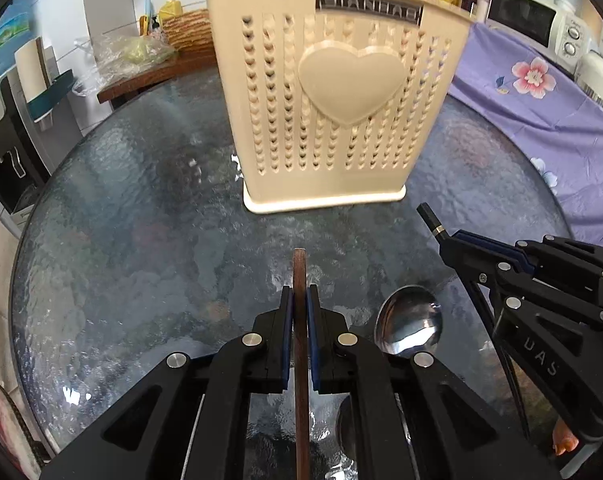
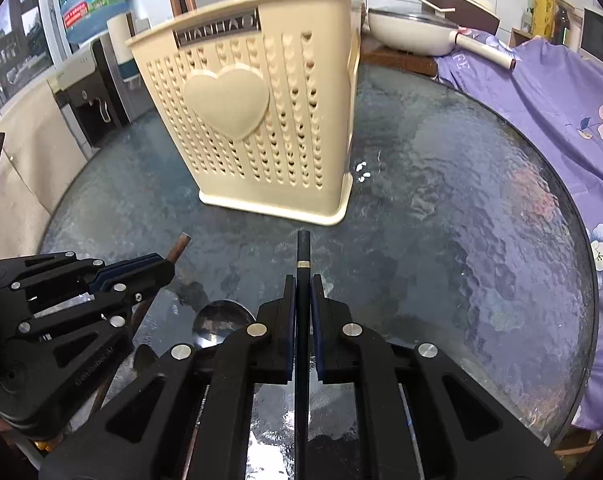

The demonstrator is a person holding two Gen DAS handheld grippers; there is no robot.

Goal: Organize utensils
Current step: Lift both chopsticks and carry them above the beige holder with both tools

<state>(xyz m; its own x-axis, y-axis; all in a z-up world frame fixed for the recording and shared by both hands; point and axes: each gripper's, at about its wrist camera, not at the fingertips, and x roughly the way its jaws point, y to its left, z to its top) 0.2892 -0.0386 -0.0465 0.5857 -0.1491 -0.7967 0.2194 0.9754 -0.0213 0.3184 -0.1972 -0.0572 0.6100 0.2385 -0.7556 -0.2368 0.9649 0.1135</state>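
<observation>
A cream utensil holder (image 1: 333, 96) with heart-shaped holes stands on the glass table (image 1: 141, 240), with brown chopsticks and a spoon sticking out of its top. My left gripper (image 1: 300, 294) is shut on a brown wooden chopstick (image 1: 300, 272) that points toward the holder. My right gripper (image 2: 303, 282) is shut on a black chopstick (image 2: 303, 248) with a gold band, also short of the holder (image 2: 257, 120). A metal spoon (image 1: 409, 322) lies on the glass between the two grippers, its bowl showing and its handle hidden. The left gripper (image 2: 157, 270) appears at the left of the right wrist view.
A purple flowered cloth (image 1: 541, 120) covers the surface right of the table, with a microwave (image 1: 537, 20) behind it. A white pan (image 2: 413, 32) sits behind the holder. A water dispenser (image 2: 97, 96) stands at the left. The round table's edge (image 2: 581, 280) curves close on the right.
</observation>
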